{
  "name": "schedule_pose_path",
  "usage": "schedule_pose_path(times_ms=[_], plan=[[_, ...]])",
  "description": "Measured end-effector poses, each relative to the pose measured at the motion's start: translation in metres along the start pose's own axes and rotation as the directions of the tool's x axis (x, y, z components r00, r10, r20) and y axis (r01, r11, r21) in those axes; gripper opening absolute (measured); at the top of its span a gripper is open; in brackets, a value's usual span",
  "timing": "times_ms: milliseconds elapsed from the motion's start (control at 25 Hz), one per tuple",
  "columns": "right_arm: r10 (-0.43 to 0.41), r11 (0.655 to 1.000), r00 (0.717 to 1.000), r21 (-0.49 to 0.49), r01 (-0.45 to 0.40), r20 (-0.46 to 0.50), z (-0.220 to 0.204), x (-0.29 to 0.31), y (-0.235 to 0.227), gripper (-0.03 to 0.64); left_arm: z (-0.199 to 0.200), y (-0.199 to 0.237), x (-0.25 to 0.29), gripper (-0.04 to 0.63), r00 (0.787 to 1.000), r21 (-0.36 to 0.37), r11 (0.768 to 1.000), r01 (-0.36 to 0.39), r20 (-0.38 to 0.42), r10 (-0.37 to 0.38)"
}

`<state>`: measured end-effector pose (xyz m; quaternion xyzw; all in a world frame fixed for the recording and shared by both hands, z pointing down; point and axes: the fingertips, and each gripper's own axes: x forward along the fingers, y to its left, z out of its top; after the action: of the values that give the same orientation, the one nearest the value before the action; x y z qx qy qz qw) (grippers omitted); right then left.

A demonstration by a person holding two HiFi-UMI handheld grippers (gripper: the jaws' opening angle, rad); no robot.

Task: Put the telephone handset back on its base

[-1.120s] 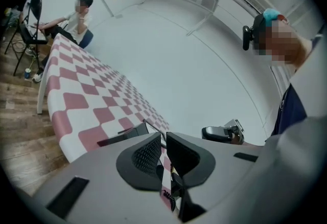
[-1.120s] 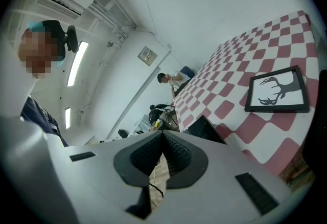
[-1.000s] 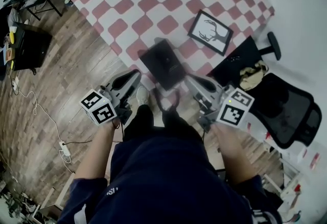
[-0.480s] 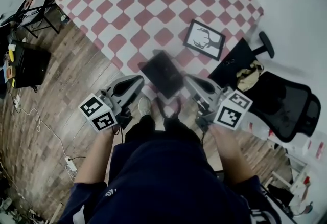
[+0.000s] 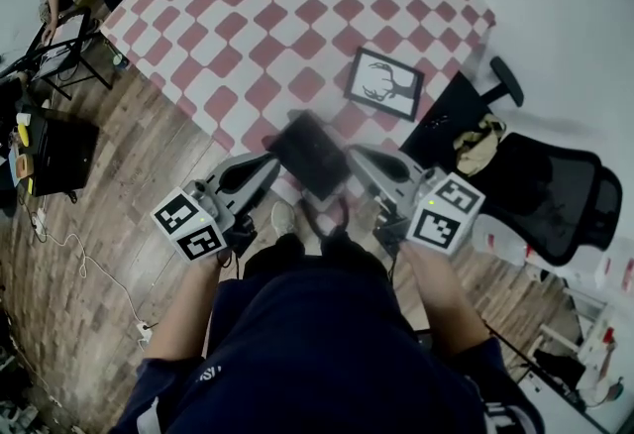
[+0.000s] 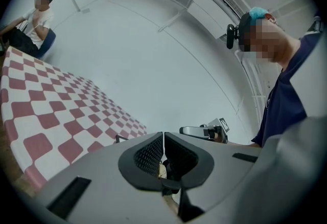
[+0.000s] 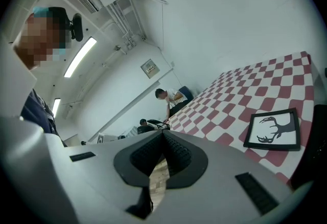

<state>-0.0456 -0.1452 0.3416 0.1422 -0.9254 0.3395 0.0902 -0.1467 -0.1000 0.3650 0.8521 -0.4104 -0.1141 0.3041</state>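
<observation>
While I stand at the near edge of the checkered table (image 5: 248,16), my left gripper (image 6: 163,138) has its jaws pressed fully together with nothing between them. My right gripper (image 7: 163,135) is likewise closed on nothing. Both grippers are held at that near edge, one on each side of the telephone (image 5: 309,155), a dark, blurred shape on the table's edge. Its handset and base cannot be told apart. A framed deer picture (image 5: 384,82) lies flat on the table beyond the telephone, towards the table's right side.
</observation>
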Motion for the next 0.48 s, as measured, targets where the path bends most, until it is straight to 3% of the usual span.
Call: schedule_pose_path(times_ms=[480], plan=[[0.016,0.997,1.000,-0.071,-0.015,0.010,0.011,-0.001,0.009,0.015,0.008,-0.018,0.019,0.037,0.997,0.086,0.995,0.047,-0.057,-0.042]])
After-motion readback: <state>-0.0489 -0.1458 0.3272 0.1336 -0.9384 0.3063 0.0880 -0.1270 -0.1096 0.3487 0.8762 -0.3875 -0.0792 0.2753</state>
